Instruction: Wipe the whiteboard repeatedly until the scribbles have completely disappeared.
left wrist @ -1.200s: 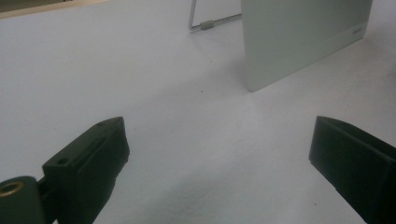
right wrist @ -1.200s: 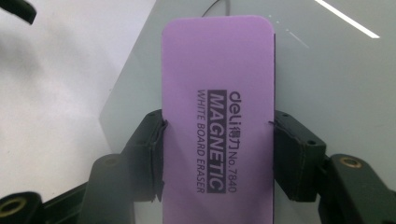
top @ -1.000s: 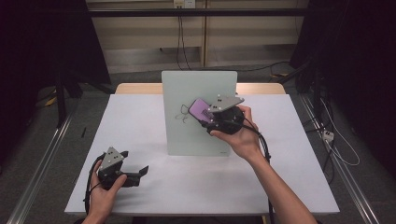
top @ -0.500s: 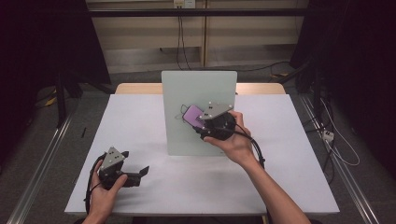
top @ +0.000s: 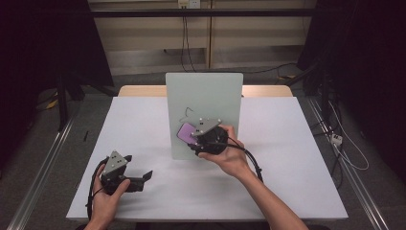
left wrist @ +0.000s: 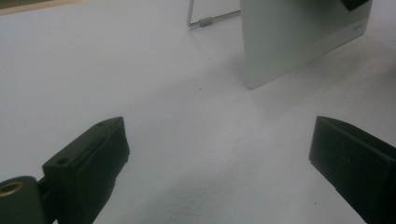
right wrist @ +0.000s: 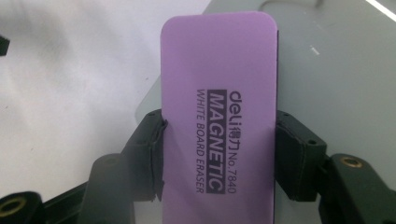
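- High view: a white bench (top: 297, 158) carries an upright pale grey-green whiteboard (top: 206, 96) that stands near the middle, a little toward the far side.
- The right hand (top: 232, 155) holds the right gripper (top: 191, 136) against the lower part of the whiteboard face. A purple eraser (top: 186, 132) sits in its jaws, lying on or just in front of the board; from here I cannot tell if it touches.
- A black cable (top: 251, 160) trails from that gripper back along the forearm.
- The left hand (top: 107, 199) rests near the front left corner of the bench, holding the left gripper (top: 146, 176) low over the surface, well apart from the whiteboard. Its jaws point toward the right.
- Left gripper view: the two black jaws stand wide apart with nothing between them, just bare white bench (left wrist: 93, 70). Farther off stands the bottom corner of the whiteboard (left wrist: 289, 42), and a thin wire stand (left wrist: 210, 19) reaches out behind it onto the bench.
- Right gripper view: the jaws are closed on the eraser (right wrist: 219, 93), gripping its two long edges. Its purple face reads "deli MAGNETIC WHITE BOARD ERASER No.7840". The whiteboard (right wrist: 336, 70) lies behind it, and white bench shows at the left.
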Demonstrator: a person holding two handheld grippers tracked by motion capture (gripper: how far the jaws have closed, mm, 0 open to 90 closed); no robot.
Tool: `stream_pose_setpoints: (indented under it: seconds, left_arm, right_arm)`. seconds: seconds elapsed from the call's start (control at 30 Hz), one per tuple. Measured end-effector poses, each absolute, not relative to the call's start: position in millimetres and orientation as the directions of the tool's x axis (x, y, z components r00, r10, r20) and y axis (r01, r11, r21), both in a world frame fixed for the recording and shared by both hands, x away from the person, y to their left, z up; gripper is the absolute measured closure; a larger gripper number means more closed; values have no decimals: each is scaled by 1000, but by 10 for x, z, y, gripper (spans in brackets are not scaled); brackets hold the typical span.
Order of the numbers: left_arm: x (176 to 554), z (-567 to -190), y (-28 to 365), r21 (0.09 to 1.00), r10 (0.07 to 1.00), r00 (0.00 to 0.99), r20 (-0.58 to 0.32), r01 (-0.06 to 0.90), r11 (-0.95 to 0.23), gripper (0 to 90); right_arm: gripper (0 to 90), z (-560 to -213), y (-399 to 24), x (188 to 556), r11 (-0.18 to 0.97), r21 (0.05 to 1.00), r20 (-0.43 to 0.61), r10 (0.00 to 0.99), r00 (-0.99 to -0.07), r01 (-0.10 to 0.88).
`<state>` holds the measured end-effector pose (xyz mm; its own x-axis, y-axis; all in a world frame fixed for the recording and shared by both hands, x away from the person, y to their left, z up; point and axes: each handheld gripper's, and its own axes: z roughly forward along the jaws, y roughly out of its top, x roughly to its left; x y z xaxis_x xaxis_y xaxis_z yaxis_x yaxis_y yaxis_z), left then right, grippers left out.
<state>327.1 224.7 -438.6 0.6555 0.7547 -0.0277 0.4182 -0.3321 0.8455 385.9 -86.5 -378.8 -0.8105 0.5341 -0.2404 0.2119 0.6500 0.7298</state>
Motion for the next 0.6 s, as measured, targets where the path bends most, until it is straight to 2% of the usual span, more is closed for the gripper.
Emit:
stream_pose_setpoints:
  seconds: [0.33, 0.6]
  left_arm:
    - [3272, -4389, 2251, 846, 758, 651, -34, 423, -325, 44]
    - [3277, -4389, 2257, 845, 757, 652, -32, 422, -328, 44]
  right_arm:
    - [416, -3903, -796, 3847, 674, 706, -218, 500, -838, 219]
    - [416, -3536, -1025, 3921, 639, 742, -260, 553, -792, 202]
